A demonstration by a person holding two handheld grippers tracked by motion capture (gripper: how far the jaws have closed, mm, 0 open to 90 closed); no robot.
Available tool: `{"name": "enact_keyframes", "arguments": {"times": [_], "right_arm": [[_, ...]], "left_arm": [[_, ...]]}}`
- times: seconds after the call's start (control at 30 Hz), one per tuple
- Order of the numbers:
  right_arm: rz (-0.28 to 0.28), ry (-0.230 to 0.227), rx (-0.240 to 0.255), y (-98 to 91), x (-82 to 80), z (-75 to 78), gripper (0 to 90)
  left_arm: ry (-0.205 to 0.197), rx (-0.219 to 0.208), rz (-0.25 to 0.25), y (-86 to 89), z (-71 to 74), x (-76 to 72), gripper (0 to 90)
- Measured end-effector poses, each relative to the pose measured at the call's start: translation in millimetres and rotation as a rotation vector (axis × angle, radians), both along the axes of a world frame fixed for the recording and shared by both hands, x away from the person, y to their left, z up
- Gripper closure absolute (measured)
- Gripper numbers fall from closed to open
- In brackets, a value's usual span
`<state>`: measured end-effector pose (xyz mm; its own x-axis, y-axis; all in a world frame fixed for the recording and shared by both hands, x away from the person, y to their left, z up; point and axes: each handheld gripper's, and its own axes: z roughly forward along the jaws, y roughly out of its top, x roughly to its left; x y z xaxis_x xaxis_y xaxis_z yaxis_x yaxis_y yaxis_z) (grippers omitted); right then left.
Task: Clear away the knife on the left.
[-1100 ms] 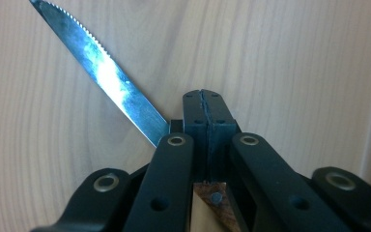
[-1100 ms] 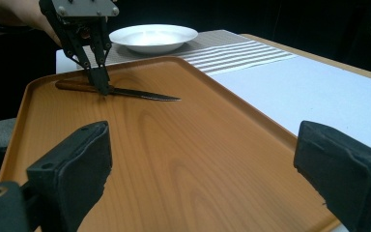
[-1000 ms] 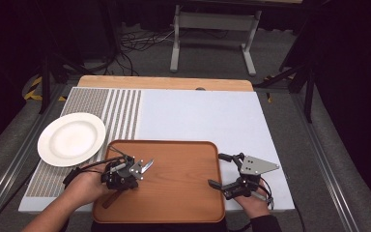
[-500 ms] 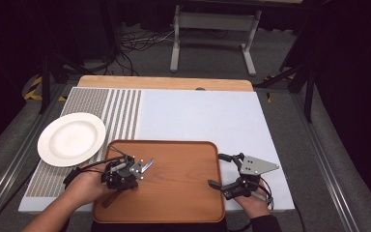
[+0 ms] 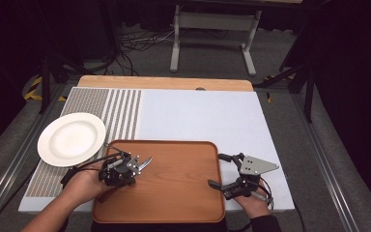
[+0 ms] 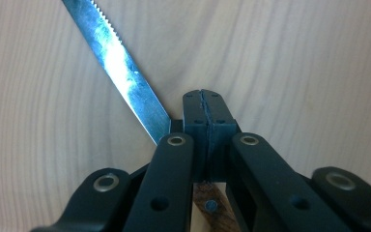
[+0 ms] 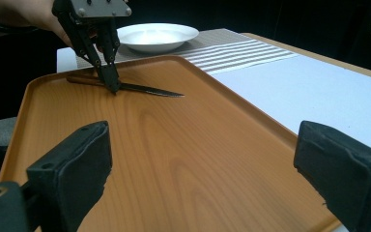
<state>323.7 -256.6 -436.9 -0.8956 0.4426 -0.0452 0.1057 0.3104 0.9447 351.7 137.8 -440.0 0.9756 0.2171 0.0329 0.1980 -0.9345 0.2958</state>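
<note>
A steak knife (image 6: 121, 63) with a serrated blade and a wooden handle lies on the wooden tray (image 5: 174, 193) near its left side. My left gripper (image 5: 123, 173) points down over it. Its jaws are shut, and their tips (image 6: 205, 111) sit where the blade meets the handle. The blade comes out beside the pads, not from between them. In the right gripper view the same gripper (image 7: 113, 87) stands on the knife (image 7: 149, 90). My right gripper (image 5: 216, 170) is open at the tray's right edge with nothing between its pads (image 7: 77, 159).
A white plate (image 5: 71, 139) sits left of the tray on the striped end of a pale placemat (image 5: 198, 116). The mat covers most of the wooden table. Dark floor, cables and a stand's legs lie beyond the far edge.
</note>
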Motion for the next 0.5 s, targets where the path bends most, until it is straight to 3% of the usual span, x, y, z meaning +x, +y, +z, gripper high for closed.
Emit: {"name": "enact_keyframes", "arguments": {"times": [0.5], "right_arm": [[0.0,0.003,0.0,0.0,0.3,-0.2,7.3]], "left_arm": [[-0.014,-0.015,0.08,9.0,-1.0,9.4,90.0]]}}
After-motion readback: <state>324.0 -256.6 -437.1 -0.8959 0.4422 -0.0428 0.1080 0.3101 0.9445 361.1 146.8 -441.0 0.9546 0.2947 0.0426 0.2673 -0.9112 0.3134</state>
